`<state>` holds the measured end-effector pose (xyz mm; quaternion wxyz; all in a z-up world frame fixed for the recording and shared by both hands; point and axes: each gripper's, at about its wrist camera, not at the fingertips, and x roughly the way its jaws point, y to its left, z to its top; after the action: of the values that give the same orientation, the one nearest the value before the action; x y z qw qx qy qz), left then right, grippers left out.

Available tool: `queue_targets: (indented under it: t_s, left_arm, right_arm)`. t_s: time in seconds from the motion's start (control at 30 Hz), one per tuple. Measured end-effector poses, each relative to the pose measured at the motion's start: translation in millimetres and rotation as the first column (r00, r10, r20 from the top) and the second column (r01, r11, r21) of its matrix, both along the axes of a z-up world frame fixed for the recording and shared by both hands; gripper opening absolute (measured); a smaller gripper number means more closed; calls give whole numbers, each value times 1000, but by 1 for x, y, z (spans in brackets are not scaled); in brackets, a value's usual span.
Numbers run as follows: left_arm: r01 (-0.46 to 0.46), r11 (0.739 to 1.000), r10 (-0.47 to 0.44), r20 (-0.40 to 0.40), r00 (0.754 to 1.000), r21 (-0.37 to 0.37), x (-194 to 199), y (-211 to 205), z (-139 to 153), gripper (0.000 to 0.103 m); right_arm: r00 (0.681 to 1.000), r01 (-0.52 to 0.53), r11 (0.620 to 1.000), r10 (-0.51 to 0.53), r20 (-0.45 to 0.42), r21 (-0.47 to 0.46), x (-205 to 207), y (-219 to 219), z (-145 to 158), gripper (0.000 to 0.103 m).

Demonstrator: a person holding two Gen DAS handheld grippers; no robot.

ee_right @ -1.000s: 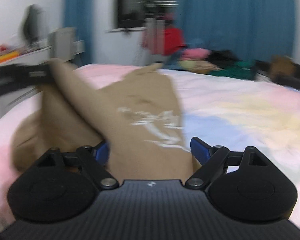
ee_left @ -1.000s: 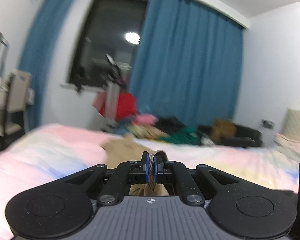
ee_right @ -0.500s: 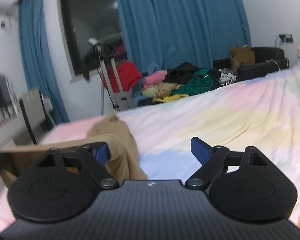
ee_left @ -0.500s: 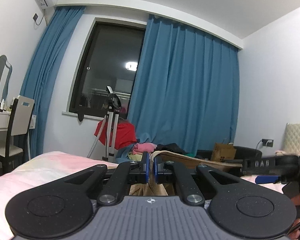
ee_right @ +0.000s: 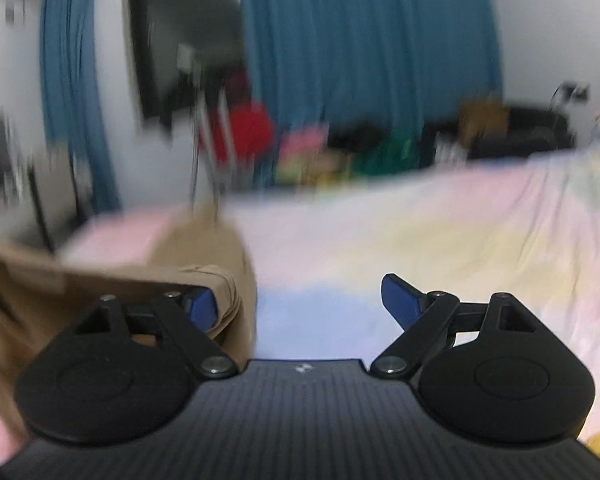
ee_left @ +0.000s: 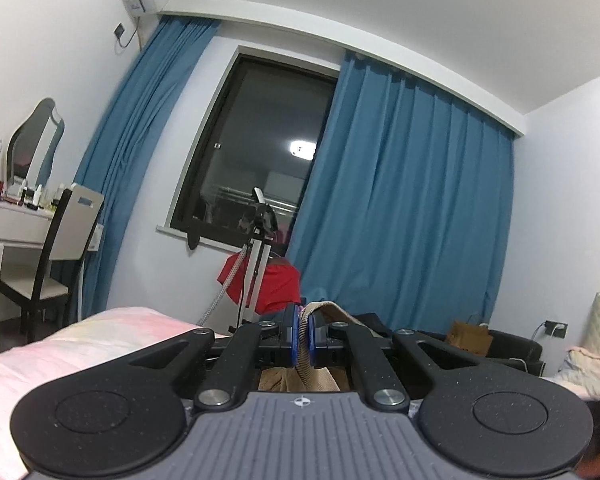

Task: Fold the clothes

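A pastel bed (ee_right: 440,240) fills a room with blue curtains (ee_left: 400,200). The left tongs (ee_left: 301,336) pinch the tan garment (ee_left: 328,310); only the right view shows it draping beside the wide-open right tongs (ee_right: 300,304)

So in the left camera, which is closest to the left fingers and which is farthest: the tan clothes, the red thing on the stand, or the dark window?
1. Tan clothes: pinched right in the left gripper, whose fingers are shut on them.
2. Red thing: on the stand beyond the bed, just left of middle.
3. Dark window: in the back wall, behind the stand.
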<state>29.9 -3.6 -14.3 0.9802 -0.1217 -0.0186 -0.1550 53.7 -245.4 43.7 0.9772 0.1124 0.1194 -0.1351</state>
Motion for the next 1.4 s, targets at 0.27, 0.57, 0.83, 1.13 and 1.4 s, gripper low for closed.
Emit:
queue_targets:
  t_s: [0.27,0.57,0.83,1.13,1.4]
  left_arm:
    - [22,1000,-22,-19,1000,2,4,1,5,5]
    - [6,999,-2,-84,996,51,14,-5,1,6]
    - [44,977,9,-247,969,207,31,-22,-21,11]
    - [171,885,20,-401,916,434,42,-53,-61,36]
    - [13,906,172,-396,902,422,63,-38,-61,44]
  right_arm:
    - [966,-128,991,135,-218,49,33,16,-40,64]
    - [952,-204,979,205,-225,30,37,41,-48,8]
    - [993,-116,993,115,39,22,1,16,-13,8]
    - [991,-103,994,100,91,33,-8,10,-4,8]
    - [997,-59,998,59,55,-2,-2,7,-7,9]
